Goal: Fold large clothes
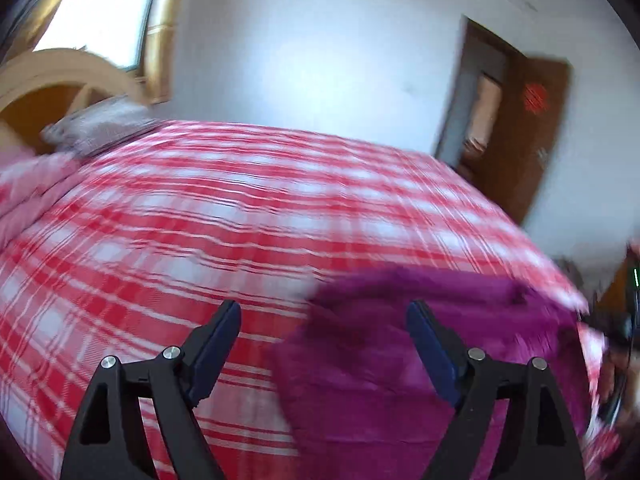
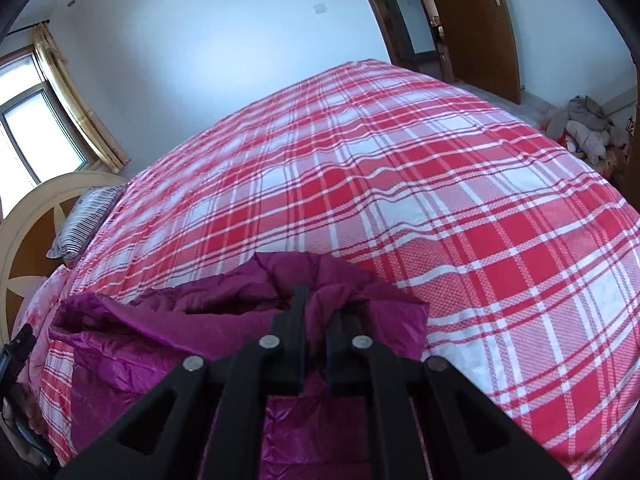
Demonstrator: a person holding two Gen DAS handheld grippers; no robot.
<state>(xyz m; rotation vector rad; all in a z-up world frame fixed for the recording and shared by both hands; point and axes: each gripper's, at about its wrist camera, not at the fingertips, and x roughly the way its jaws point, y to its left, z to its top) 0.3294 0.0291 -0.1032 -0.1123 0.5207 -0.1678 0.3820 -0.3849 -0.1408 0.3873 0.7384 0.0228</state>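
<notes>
Purple coat (image 2: 168, 344) lies bunched up on the near side of the bed (image 2: 400, 184), on the red and white checked cover. Right gripper (image 2: 316, 320) pinches a fold of the coat tight. Left gripper (image 1: 324, 322) is wide open above the coat, with nothing held between its fingers.

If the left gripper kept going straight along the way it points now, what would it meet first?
Probably the edge of the purple jacket lying on the plaid bedspread; the open left gripper aims near its left margin, though blur leaves depth unclear.
</notes>
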